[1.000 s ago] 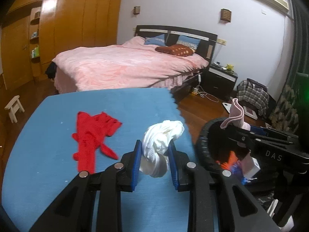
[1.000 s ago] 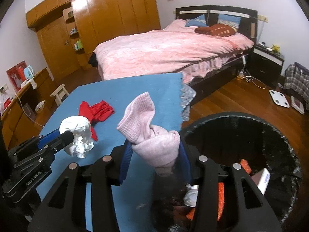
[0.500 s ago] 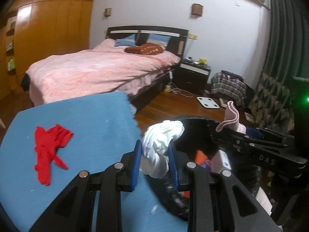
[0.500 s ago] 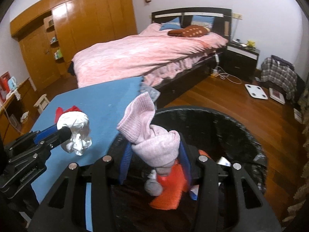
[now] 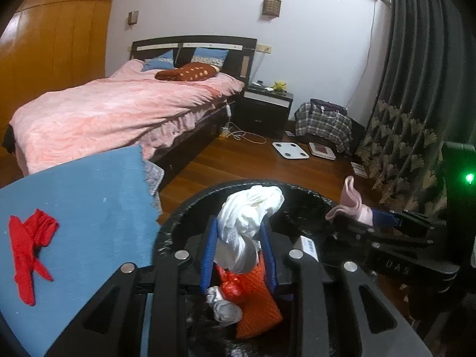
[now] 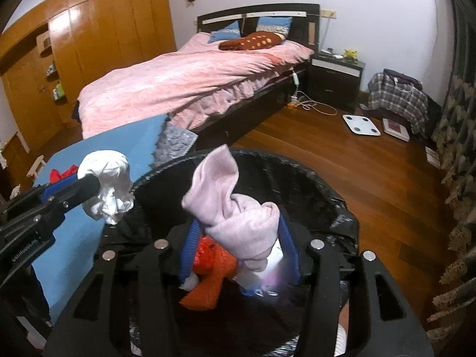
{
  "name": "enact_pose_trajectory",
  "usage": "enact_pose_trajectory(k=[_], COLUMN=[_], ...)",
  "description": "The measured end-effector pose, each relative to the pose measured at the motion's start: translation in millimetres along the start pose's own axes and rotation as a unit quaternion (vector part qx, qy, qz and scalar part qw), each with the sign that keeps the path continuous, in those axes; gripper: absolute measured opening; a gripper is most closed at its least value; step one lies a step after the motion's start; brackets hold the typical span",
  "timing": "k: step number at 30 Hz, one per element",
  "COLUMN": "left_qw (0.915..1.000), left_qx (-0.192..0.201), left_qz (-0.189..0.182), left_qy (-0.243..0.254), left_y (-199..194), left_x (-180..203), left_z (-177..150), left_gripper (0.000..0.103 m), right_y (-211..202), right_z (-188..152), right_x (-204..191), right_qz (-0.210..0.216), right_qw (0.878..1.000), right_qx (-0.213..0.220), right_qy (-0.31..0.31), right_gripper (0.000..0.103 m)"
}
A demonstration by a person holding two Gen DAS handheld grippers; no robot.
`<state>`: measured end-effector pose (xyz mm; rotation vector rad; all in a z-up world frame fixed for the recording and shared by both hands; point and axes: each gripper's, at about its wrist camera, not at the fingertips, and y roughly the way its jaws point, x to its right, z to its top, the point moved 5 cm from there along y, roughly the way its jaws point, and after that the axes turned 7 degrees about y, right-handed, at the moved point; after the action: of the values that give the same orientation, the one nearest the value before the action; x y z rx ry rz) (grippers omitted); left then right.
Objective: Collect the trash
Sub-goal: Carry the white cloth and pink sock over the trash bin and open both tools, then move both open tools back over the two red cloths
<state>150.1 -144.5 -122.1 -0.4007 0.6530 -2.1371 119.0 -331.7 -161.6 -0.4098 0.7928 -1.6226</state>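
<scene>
My left gripper [image 5: 239, 248] is shut on a crumpled white cloth [image 5: 248, 217] and holds it over the open black trash bin [image 5: 175, 223]. My right gripper [image 6: 238, 245] is shut on a pink sock [image 6: 232, 205], also over the bin [image 6: 327, 184]. The bin holds an orange net bag [image 5: 257, 306], a white box and other scraps. The white cloth also shows in the right wrist view [image 6: 107, 186], and the pink sock in the left wrist view [image 5: 352, 205]. A red cloth [image 5: 28, 247] lies on the blue table [image 5: 89, 202].
The blue table's edge meets the bin on the left. Behind stand a bed with a pink cover [image 5: 113, 110], a dark nightstand [image 5: 266, 110], a white scale [image 5: 290, 150] on the wooden floor, a plaid bag [image 5: 324, 122] and dark curtains [image 5: 422, 89].
Both grippers have moved right, off the blue table and over the bin's opening, each holding its cloth. The red cloth stays on the table, now far left.
</scene>
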Motion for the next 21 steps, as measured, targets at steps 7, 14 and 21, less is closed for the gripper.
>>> enact_pose_trajectory(k=[7,14,21], left_qw=[1.0,0.9992,0.9962], left_qx=[0.003,0.011,0.017], left_qz=[0.001,0.038,0.083], left_qy=[0.004,-0.002,-0.02], left_y=[0,-15,-38], left_x=[0,-18,-57], left_z=[2,2,-3], left_gripper=[0.06,0.088,0.093], right_y=[-1,-8,-6], right_z=[-4,1,7], right_x=[15,4,-25], right_qz=[-0.017,-0.006,0.014], right_qw=[1.0,1.0,1.0], right_qx=[0.006,0.024,0.022], right_qy=[0.012,0.011,0.002], right_gripper=[0.079,0.094,0.096])
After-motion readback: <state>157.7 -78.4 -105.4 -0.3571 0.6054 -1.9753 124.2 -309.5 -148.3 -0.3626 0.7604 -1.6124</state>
